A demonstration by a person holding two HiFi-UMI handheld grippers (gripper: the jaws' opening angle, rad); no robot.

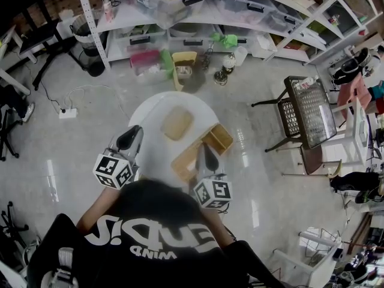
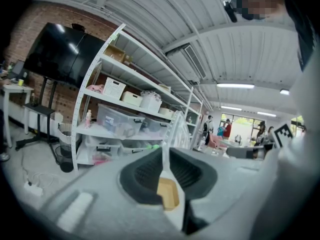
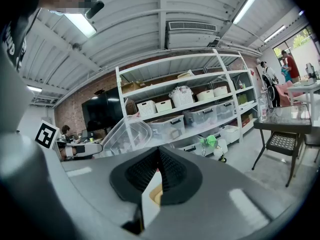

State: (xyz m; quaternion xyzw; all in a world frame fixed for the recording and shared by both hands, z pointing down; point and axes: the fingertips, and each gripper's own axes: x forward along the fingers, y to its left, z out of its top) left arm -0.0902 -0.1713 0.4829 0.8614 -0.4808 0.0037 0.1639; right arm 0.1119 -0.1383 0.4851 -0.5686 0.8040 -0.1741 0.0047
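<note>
I hold a clear plastic tub (image 1: 157, 114) up between both grippers, above the floor. Through or under it I see a flat tan piece (image 1: 177, 123) and two wooden trays (image 1: 217, 138). My left gripper (image 1: 129, 139) grips the tub's left rim and my right gripper (image 1: 207, 158) grips its right rim. In the left gripper view the jaws (image 2: 166, 159) are closed on a thin clear edge (image 2: 165, 149), with a tan tray (image 2: 167, 193) just below. In the right gripper view the jaws (image 3: 159, 171) pinch the same kind of edge, and the tub's clear wall (image 3: 122, 136) rises to the left.
White shelving (image 1: 180, 17) with plastic storage bins stands ahead. On the floor by it are pink, green and yellow items (image 1: 162, 62). A black mesh chair (image 1: 306, 110) is at the right, and a power strip (image 1: 67, 113) and a bin (image 1: 87, 38) at the left.
</note>
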